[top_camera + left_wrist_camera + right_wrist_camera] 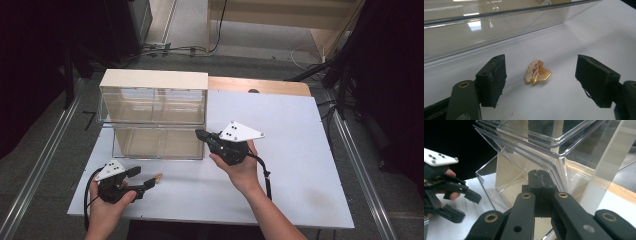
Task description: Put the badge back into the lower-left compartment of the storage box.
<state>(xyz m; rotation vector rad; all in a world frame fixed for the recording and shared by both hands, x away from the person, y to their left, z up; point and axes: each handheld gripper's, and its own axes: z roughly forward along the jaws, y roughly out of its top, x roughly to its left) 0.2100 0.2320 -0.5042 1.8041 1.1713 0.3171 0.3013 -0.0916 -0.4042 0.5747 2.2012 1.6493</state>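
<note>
Nearest my lens in the right gripper view, my right gripper [539,173] has its two black jaws pressed together with no gap between them, and I see nothing held. Its tips sit at the corner of a clear plastic drawer unit [554,147]; whether they touch the plastic I cannot tell. From the high view, this gripper [200,134] points left at the lower drawer's right end, with the grey three-cornered plate on top.

My left gripper [541,80] stands wide, its jaws well apart on either side of a small brooch [537,72]. That brooch lies flat on the white table [599,32], touching neither jaw. It is gold-coloured with a pale, bumpy cream part, pinkish-red streaks and a plain angular gold edge at one side; finer detail is too small to read. In the high view the brooch [158,176] lies just beyond the left gripper's [145,179] tips, near the table's front left, just in front of the drawer unit [155,115].

That unit has two clear tiers under a pale, cream-coloured top, the lower drawer standing pulled forward of the upper one.
</note>
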